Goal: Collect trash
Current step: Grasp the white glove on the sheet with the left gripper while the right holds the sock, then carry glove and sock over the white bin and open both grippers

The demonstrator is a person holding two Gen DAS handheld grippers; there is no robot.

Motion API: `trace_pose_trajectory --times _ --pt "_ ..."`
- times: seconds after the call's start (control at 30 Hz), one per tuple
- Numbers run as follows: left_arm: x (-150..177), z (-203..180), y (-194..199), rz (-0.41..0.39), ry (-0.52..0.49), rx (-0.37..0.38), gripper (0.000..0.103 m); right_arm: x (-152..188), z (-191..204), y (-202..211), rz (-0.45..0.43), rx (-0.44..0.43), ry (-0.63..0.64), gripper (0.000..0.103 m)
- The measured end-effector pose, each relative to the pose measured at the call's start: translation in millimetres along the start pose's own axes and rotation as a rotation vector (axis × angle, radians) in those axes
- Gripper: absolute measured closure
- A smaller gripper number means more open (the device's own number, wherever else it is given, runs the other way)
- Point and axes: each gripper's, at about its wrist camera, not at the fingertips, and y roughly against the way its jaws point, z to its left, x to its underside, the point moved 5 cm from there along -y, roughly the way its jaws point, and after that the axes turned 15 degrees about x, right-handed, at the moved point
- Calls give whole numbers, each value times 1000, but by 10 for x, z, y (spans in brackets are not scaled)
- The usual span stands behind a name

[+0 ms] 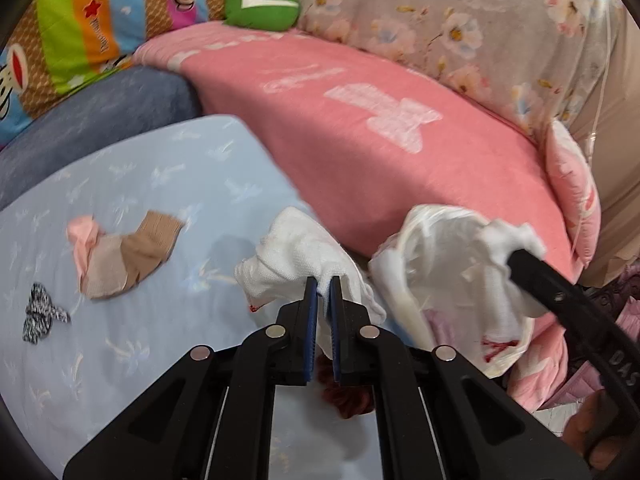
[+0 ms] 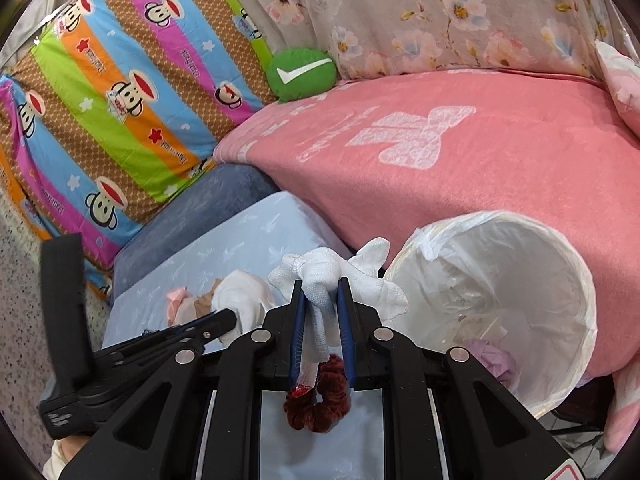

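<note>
My left gripper (image 1: 324, 284) is shut on a white cloth glove (image 1: 296, 252), held above the light blue sheet (image 1: 140, 184). My right gripper (image 2: 322, 286) is shut on another white cloth glove (image 2: 320, 276), just left of a white bin lined with a plastic bag (image 2: 500, 280). In the left wrist view the right gripper's finger reaches the bin's rim (image 1: 420, 264). A dark red scrunchie (image 2: 320, 400) lies on the sheet under the right gripper. A beige sock with a pink scrap (image 1: 120, 252) and a black-and-white scrunchie (image 1: 40, 314) lie on the sheet at left.
A pink blanket (image 1: 380, 140) covers the bed behind the bin. A green check-mark cushion (image 1: 262, 4), a striped monkey-print pillow (image 2: 112, 112) and a blue-grey cushion (image 1: 92, 120) stand at the back. The bin holds some crumpled trash (image 2: 488, 356).
</note>
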Motion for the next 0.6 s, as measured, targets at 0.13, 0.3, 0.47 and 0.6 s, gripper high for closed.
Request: trace_pose_trajectory --times 0.13,0.3,0.47,0.6 --pt "-154 -269 -3 -21 -46 48 97 -139 -152 100 -37 19 -20 88" --pt "-241 -573 -88 -22 -99 99 97 -242 -405 173 -64 44 -51 88" --pt "-227 -851 -266 19 -132 157 95 -277 -694 216 -74 75 -82 88" --pt "-208 -1008 -378 45 -142 193 94 -302 -878 239 -81 97 -102 87"
